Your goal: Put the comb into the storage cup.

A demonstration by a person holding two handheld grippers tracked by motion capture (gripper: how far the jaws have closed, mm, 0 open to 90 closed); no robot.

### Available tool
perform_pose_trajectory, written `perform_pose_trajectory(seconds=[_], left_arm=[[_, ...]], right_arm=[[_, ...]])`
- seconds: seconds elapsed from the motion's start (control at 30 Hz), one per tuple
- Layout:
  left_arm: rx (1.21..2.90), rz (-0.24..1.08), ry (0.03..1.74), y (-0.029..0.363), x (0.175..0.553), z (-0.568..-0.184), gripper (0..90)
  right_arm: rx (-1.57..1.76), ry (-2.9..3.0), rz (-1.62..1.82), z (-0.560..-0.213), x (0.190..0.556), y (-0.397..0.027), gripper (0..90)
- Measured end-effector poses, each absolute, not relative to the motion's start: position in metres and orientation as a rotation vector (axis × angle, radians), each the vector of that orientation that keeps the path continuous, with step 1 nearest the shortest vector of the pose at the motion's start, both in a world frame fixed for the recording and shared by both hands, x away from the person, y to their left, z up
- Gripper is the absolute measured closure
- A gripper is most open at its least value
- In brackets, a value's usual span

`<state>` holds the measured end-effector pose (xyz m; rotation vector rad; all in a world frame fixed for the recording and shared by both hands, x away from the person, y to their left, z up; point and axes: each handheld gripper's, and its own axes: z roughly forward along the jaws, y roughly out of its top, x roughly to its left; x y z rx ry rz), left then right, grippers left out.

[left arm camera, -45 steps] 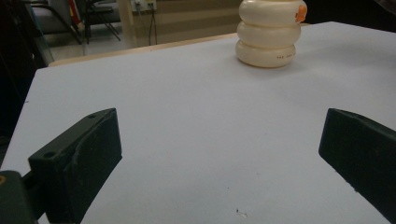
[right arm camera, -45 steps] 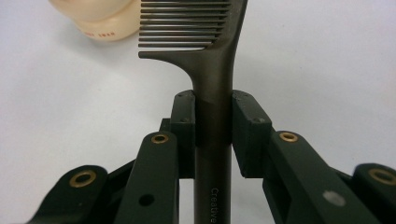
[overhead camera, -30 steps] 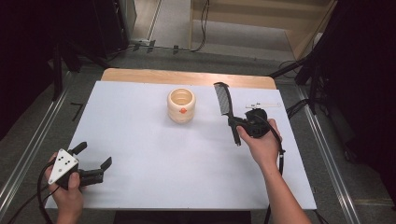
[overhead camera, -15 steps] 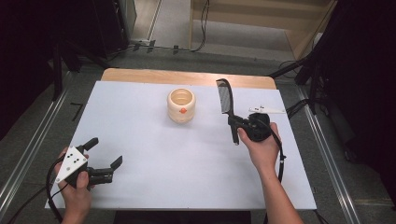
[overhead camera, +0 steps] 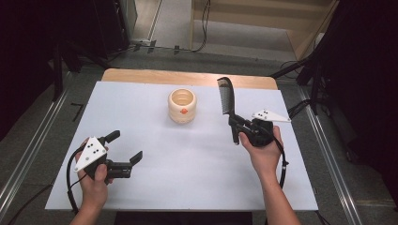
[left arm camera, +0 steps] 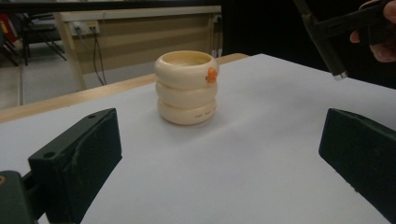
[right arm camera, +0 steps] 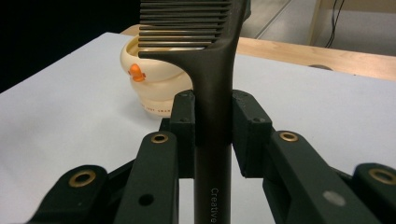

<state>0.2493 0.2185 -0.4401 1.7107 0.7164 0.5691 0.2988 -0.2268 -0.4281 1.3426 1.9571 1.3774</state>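
A black wide-toothed comb (overhead camera: 226,97) stands tilted above the white table top, teeth end pointing away from me. My right gripper (overhead camera: 233,124) is shut on its handle; in the right gripper view the pads (right arm camera: 183,122) squeeze the comb (right arm camera: 212,70) from both sides. A cream ribbed pot (overhead camera: 182,105) with a small orange mark stands upright at the table's middle back, left of the comb. My left gripper (overhead camera: 126,146) hovers open and empty at the front left. In the left gripper view the pot (left arm camera: 187,86) sits ahead between its wide jaws, and the comb's handle end (left arm camera: 328,49) shows at the top right.
A white sheet (overhead camera: 187,183) covers the table, and a wooden strip (overhead camera: 141,76) runs along its far edge. Metal rails (overhead camera: 28,154) flank both sides. Black cables trail from both grippers near the front edge.
My left gripper has risen and moved right, toward the table's middle. The right gripper has stayed nearly still with the comb in it.
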Motion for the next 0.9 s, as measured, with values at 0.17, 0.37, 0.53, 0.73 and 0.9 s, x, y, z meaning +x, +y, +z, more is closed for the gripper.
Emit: perform_pose_trajectory(seconds=[0.17,0.37,0.53,0.73,0.9], left_arm=[[1.716,0.555,0.696,0.207,0.251,-0.437,0.0],[1.700,0.530,0.671,0.197,0.256,-0.429,0.0],[1.680,0.513,0.653,0.186,0.259,-0.421,0.0],[1.678,0.506,0.634,0.171,0.265,-0.417,0.0],[1.681,0.489,0.623,0.159,0.271,-0.415,0.0]], right_arm=[[1.299,1.946,1.390,-0.430,0.294,-0.222,70.2],[1.228,1.939,1.403,-0.433,0.290,-0.218,70.2],[1.209,1.945,1.405,-0.437,0.287,-0.214,70.2],[1.186,1.957,1.415,-0.440,0.284,-0.210,70.2],[1.177,1.967,1.422,-0.442,0.282,-0.206,70.2]])
